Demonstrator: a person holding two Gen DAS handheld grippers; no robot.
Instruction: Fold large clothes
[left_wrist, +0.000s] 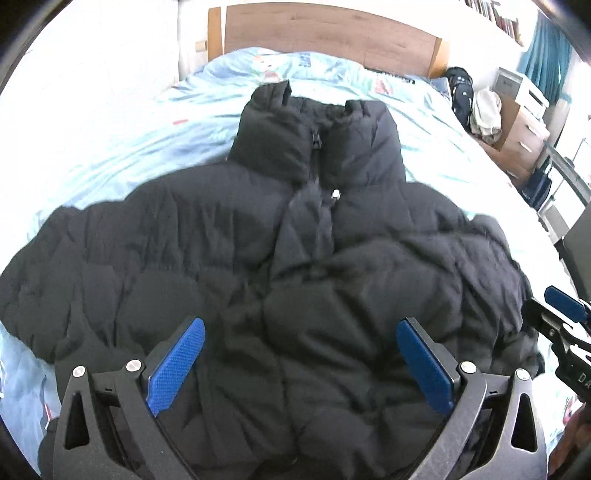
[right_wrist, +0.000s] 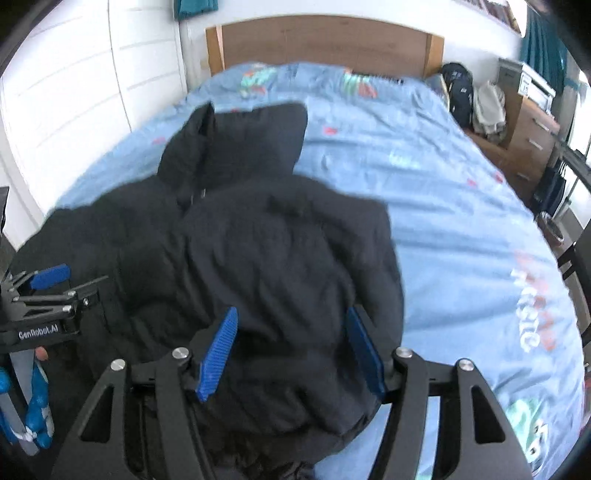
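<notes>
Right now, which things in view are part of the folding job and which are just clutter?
Job:
- jacket, black, puffy, spread on the bed
- bed, the work surface
- left gripper, open over the jacket
- right gripper, jaws apart, jacket edge between them

Clutter:
- backpack beside the headboard
- dresser
- curtain

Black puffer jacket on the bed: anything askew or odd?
The black quilted puffer jacket lies front-up on the light blue bedspread, collar toward the wooden headboard. Its front is rumpled, otherwise nothing odd.
</notes>
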